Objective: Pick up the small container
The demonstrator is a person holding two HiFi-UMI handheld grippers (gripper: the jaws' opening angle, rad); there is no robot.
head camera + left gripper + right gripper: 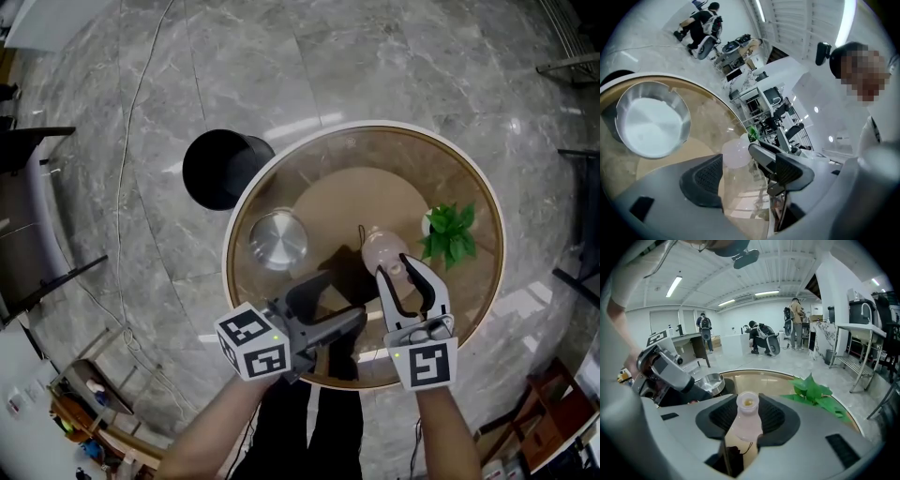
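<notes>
Plainly upright: small container (746, 427), mouth up, between right gripper (750, 417) jaws.

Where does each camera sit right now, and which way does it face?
Head view: on the person's head, looking steeply down at the round table; both forearms, left gripper and right gripper show.
Left gripper view: on the left gripper, looking along its open jaws toward the metal bowl; its jaws and the person's torso show.
Right gripper view: on the right gripper, facing across the table to the plant; its pads clasp the small container.
Shared: both gripper views show bowl and container.
</notes>
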